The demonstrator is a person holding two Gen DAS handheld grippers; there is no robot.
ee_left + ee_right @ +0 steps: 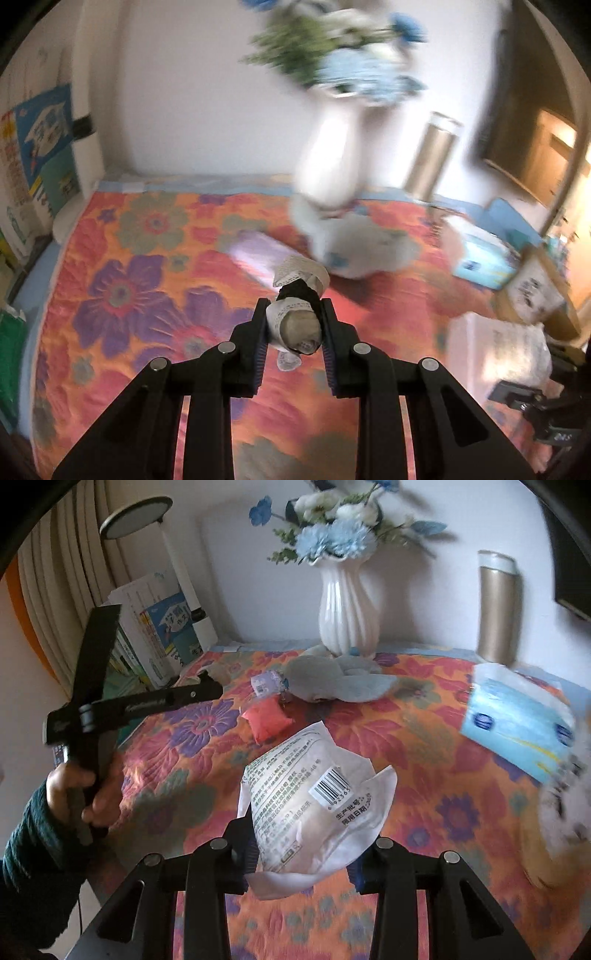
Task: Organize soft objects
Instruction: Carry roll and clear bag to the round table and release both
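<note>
A quilted cloth cover (424,738), a glossy ribbed ceramic vase (349,609), a crinkled plastic packet (314,812).

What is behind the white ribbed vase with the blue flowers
Behind the vase only plain white wall shows. The strip of wall directly behind its body is hidden. A gold flask stands off to its side, also against the wall.

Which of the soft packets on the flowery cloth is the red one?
The small red pouch, lying in front of the grey plush toy. The packet in the right hand-held gripper is white; the tissue pack is blue.
</note>
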